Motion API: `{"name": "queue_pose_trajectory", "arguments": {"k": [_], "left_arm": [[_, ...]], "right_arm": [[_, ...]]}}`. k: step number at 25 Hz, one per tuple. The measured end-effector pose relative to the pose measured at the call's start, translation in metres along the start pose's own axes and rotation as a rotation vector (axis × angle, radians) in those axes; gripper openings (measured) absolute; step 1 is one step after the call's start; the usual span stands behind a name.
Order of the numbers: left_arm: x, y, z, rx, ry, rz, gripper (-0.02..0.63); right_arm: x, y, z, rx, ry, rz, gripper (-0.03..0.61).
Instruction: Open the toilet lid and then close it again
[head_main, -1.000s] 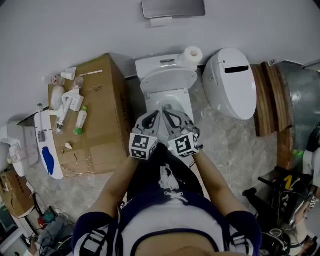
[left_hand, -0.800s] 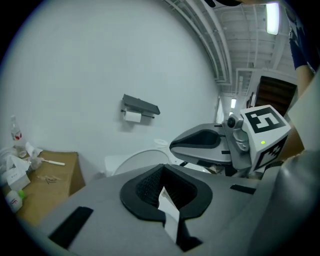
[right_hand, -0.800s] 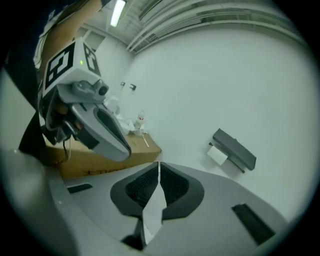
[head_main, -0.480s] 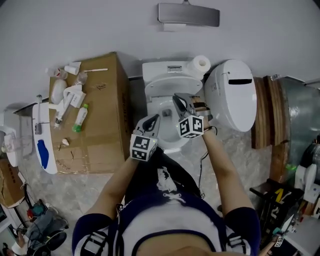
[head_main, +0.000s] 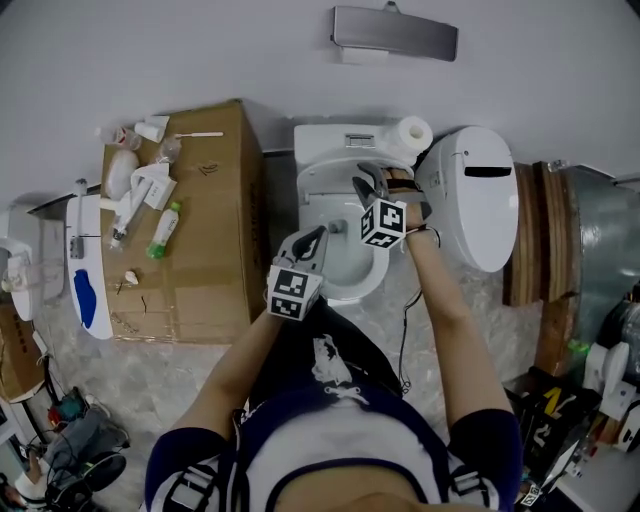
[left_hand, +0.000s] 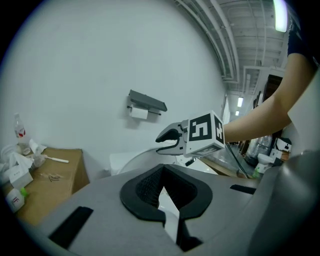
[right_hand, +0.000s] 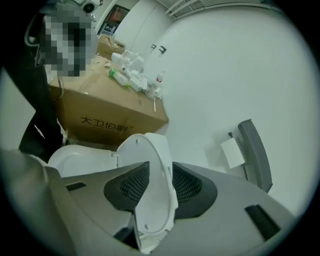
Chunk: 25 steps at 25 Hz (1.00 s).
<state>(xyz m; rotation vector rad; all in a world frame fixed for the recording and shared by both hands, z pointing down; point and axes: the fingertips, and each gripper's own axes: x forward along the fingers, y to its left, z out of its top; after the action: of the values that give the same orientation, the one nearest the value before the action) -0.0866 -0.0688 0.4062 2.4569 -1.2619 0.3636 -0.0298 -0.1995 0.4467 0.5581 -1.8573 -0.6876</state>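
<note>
The toilet lid stands raised, edge-on between the jaws of the right gripper. Those jaws have just been opening, and the pads seem to sit just off the lid, though that is hard to judge. The left gripper hovers over the bowl, jaws together and holding nothing.

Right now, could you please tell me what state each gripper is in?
Left gripper: closed, nothing between its jaws.
Right gripper: open, its jaws have just been opening, and the raised toilet lid stands between them, not clamped.
</note>
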Motion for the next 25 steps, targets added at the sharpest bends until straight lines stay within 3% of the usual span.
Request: {"name": "queue_pose_trajectory", "arguments": {"k": [5, 12, 17, 19, 25], "left_arm": [[0.006, 0.001, -0.001, -0.009, 0.022, 0.005, 0.005], [0.007, -0.006, -0.007, -0.018, 0.05, -0.013, 0.005], [0.007, -0.009, -0.014, -0.018, 0.07, -0.016, 0.005], [0.007, -0.01, -0.016, -0.016, 0.077, -0.019, 0.006], [0.007, -0.013, -0.027, -0.014, 0.11, -0.026, 0.005]], "right_arm": [[0.025, 0.0, -0.014, -0.047, 0.085, 0.087, 0.109], [0.044, -0.014, -0.04, 0.084, 0.184, 0.131, 0.114], [0.05, -0.01, -0.042, 0.079, 0.201, 0.181, 0.11], [0.047, -0.012, -0.04, 0.106, 0.192, 0.192, 0.064], [0.039, -0.007, -0.037, 0.173, 0.163, 0.214, 0.061]]}}
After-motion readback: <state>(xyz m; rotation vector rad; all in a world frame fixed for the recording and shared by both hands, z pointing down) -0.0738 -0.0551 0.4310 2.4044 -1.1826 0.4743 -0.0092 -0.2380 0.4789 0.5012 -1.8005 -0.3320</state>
